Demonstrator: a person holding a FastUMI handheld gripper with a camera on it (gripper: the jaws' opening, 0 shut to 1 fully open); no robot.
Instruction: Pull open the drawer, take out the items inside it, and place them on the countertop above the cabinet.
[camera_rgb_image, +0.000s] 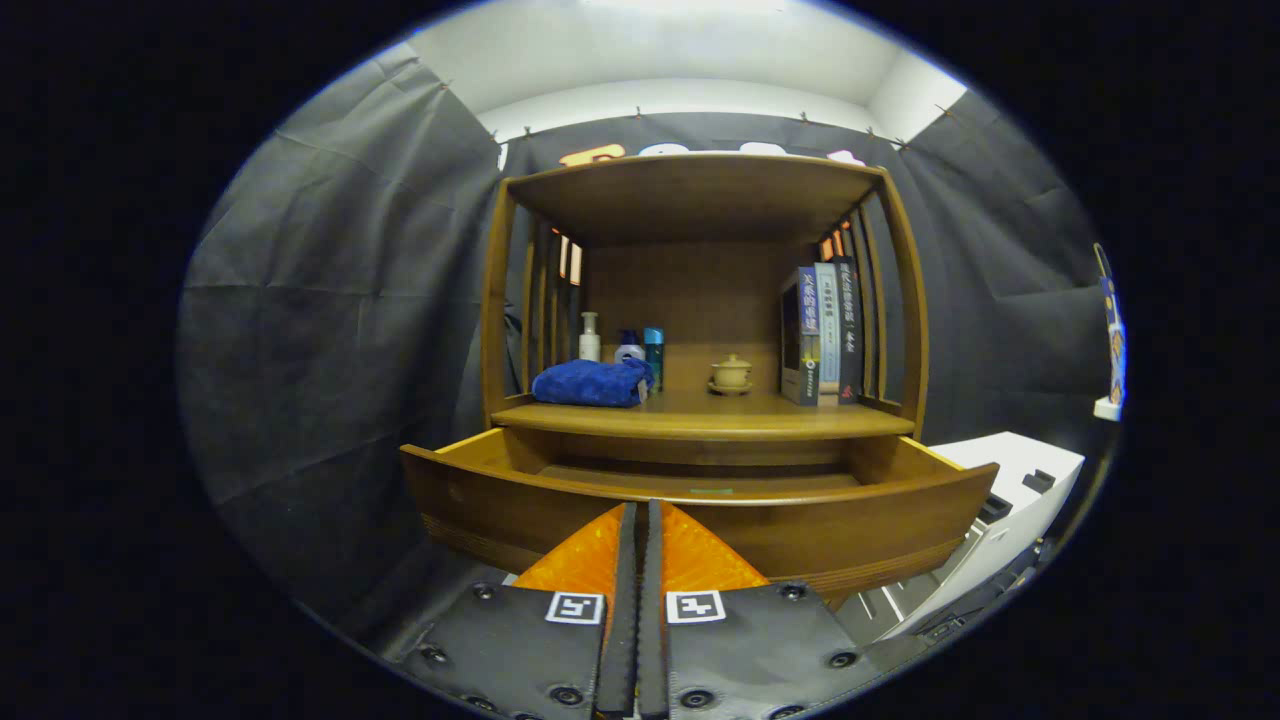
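Note:
The wooden drawer (560, 510) stands pulled out from the cabinet, its curved front just ahead of my fingers. Its inside is mostly hidden behind the front wall; only a small teal sliver (716, 491) peeks over the rim. My gripper (640, 512) is shut, the two orange fingers pressed together with nothing between them, tips at the middle of the drawer front. Above the drawer lies the countertop (700, 418). A folded blue towel (592, 383) rests on its left part.
Behind the towel stand a white pump bottle (590, 337), a small white bottle (629, 349) and a blue can (654, 353). A small lidded cup (731, 373) sits mid-counter, books (822, 330) at the right. A white box (1010, 490) stands right of the drawer.

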